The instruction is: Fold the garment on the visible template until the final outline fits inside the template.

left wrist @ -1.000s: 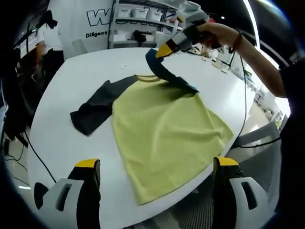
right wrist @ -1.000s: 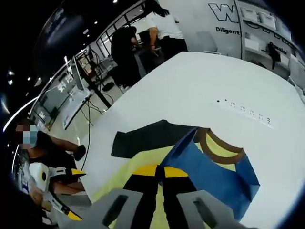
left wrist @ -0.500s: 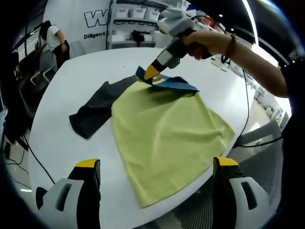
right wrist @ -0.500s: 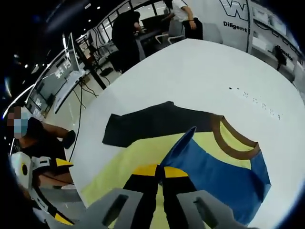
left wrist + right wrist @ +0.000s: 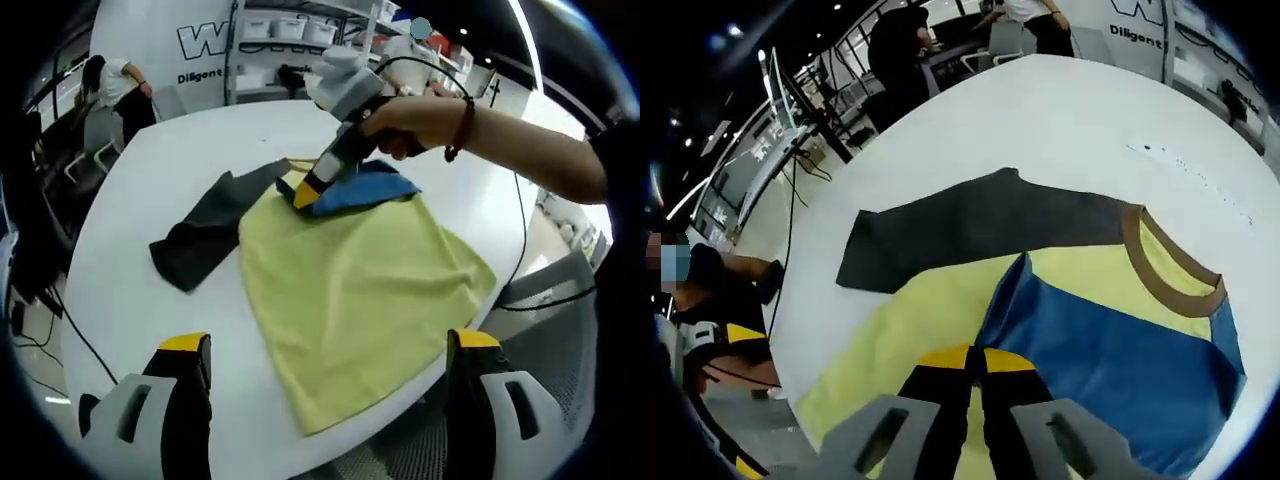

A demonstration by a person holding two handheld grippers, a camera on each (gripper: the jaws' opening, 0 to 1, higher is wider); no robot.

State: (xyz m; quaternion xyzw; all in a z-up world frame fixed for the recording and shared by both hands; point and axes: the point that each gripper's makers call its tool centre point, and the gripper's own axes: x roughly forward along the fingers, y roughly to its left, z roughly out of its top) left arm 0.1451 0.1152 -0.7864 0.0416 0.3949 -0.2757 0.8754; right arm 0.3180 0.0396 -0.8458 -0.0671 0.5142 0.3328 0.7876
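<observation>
The garment [image 5: 350, 280], a yellow-green shirt with a brown collar [image 5: 1165, 280], lies flat on the white bench [image 5: 150, 300]. In the left gripper view its hem reaches the bench's near edge, and its body covers the near right part of the surface.

One sleeve, the dark grey sleeve [image 5: 205, 225], lies spread on the bare bench beside the body, pointing away from it toward the side of the bench where people stand.

The other, the blue sleeve [image 5: 1120, 370], is folded inward over the yellow-green chest, just below the collar. In the right gripper view its tip is pinched between the jaws at the bottom of the frame.

The right tongs [image 5: 978, 365] have their jaws pressed together on the tip of the blue sleeve, low over the chest of the garment. In the left gripper view the same tongs [image 5: 308, 190] are held by a hand [image 5: 405, 125] reaching in from the far right, with a dark bracelet on the wrist.

The left tongs [image 5: 325, 350] stand with jaws spread wide and nothing between them, over the near edge of the bench, apart from the cloth.

A small row of dark marks [image 5: 1185, 175] sits on the bare bench beyond the collar.

Beyond the far edge of the bench are shelving [image 5: 290, 40] with white bins, a wall sign [image 5: 205, 40] and standing people [image 5: 120, 85].
</observation>
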